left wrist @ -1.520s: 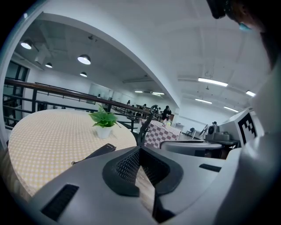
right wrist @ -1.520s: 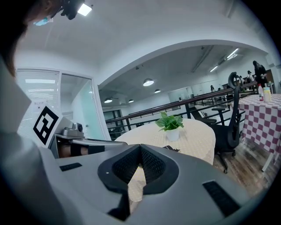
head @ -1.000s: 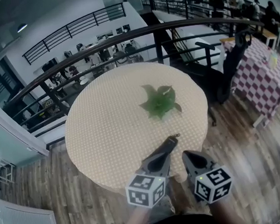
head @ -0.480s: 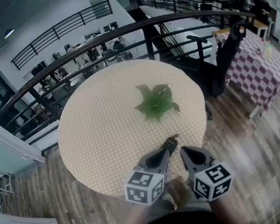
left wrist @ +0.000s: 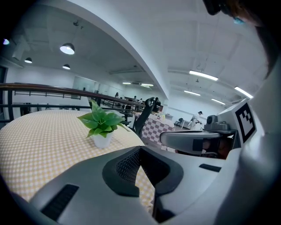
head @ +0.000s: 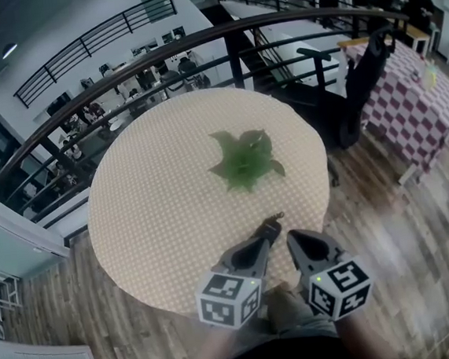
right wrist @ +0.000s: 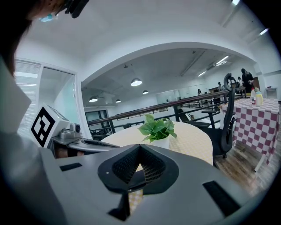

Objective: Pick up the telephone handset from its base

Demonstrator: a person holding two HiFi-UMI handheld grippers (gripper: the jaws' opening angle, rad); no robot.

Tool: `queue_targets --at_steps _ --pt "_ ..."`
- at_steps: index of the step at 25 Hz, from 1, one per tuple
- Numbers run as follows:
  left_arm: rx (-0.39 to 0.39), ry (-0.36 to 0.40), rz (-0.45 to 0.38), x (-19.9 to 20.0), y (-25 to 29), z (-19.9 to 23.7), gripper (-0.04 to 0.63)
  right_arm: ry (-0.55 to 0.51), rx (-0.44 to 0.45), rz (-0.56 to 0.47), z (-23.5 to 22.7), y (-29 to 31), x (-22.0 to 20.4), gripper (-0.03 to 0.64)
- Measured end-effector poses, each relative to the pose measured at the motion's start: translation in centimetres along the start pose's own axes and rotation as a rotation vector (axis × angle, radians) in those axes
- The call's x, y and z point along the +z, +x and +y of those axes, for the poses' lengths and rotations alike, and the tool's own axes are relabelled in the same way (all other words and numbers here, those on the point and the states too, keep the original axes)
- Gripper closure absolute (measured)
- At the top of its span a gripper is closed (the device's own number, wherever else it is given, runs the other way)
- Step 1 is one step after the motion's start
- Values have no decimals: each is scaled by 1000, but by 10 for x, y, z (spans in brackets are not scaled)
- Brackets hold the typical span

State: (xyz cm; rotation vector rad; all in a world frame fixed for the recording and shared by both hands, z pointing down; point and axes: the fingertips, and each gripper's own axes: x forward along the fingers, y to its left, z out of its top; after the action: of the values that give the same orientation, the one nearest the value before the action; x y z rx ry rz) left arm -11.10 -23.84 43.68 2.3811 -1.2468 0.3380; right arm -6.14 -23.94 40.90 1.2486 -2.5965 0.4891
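Observation:
No telephone or handset shows in any view. A round table point(head: 157, 213) with a yellow checked cloth carries a small green plant point(head: 245, 158) in a white pot point(left wrist: 102, 139). My left gripper point(head: 274, 222) reaches over the table's near edge, its jaws shut with nothing between them. My right gripper point(head: 291, 238) hangs beside it at the rim, pads together and empty as well. The plant point(right wrist: 158, 127) stands well beyond both tips. In the left gripper view, the right gripper point(left wrist: 193, 138) shows on the right.
A dark curved railing point(head: 119, 74) runs behind the table, with a lower floor beyond it. A black office chair point(head: 359, 99) and a purple checked table point(head: 416, 117) stand at the right. Wooden floor surrounds the table.
Both grippers have crept a little forward and lower at the table's near edge, still side by side. The jaws look the same, and the plant has not moved.

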Motion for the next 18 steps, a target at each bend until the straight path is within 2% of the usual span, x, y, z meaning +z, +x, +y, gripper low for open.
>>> queue_targets --at_steps 9,18 --pt "74 -44 -25 10 8 18 589 -10 60 45 -10 20 4 607" --pt "94 -46 5 4 13 21 589 -16 93 78 -9 29 1 607"
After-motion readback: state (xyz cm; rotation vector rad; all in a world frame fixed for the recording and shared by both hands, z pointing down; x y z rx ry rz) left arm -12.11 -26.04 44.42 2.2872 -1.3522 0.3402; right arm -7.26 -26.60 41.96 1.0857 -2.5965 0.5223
